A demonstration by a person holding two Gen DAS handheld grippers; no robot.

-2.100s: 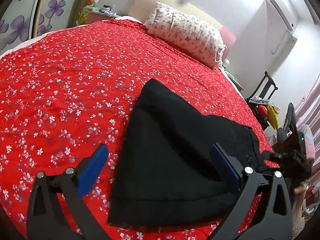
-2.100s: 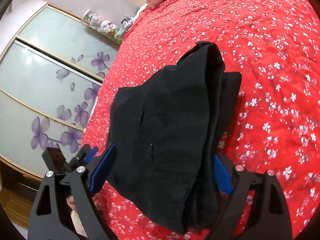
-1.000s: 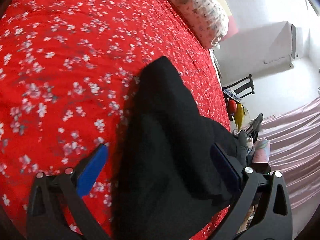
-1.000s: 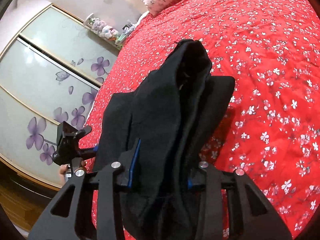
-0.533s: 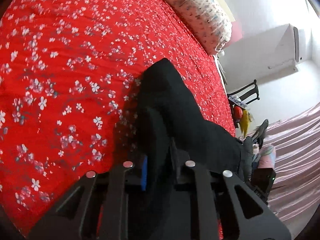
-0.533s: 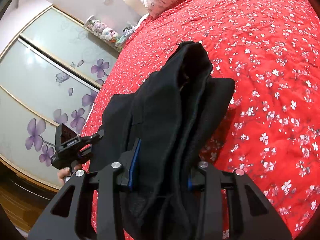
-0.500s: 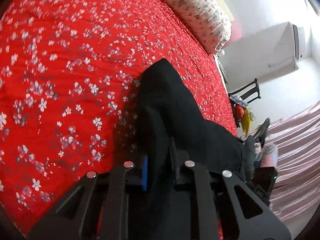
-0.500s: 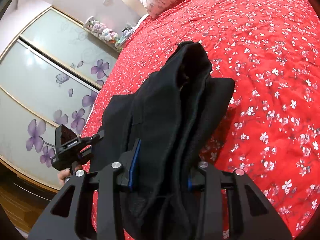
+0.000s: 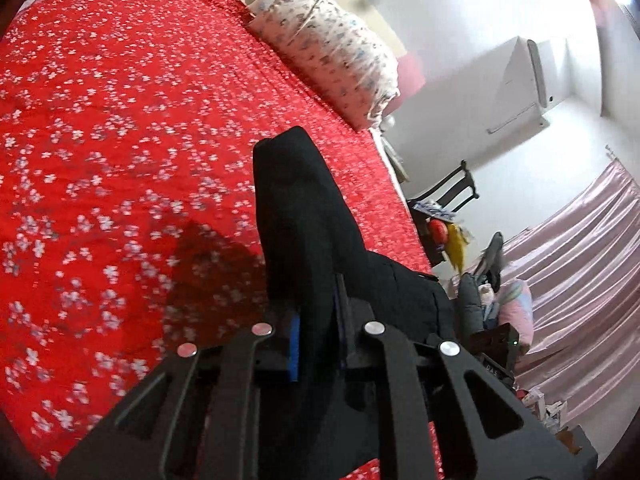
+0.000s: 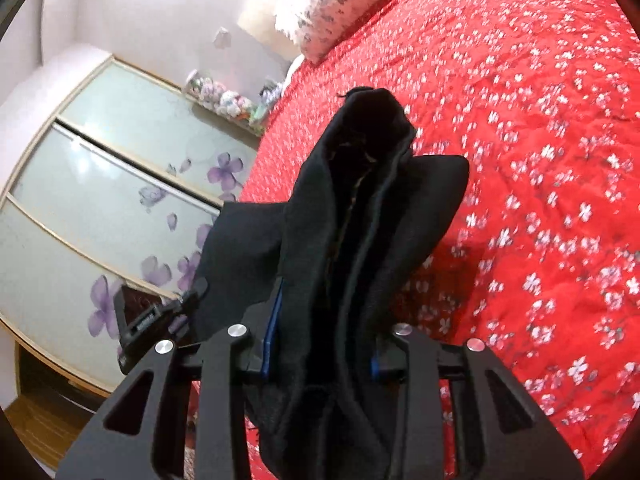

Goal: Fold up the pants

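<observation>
The black pants are folded into a thick bundle and held up off the red flowered bedspread. My left gripper is shut on one edge of the pants. My right gripper is shut on the other end of the pants, with several layers bunched between its blue pads. The far end of the bundle sticks out ahead of both grippers, and a shadow lies on the bedspread below it. The left gripper shows at the left of the right wrist view.
A flowered pillow lies at the head of the bed. Sliding wardrobe doors with purple flowers stand beside the bed. A chair with clutter and pink curtains are past the bed's right side.
Both grippers closed on the pants within the last second and have lifted the bundle off the bedspread. The views have swung upward and the pants now hang clear above a shadow.
</observation>
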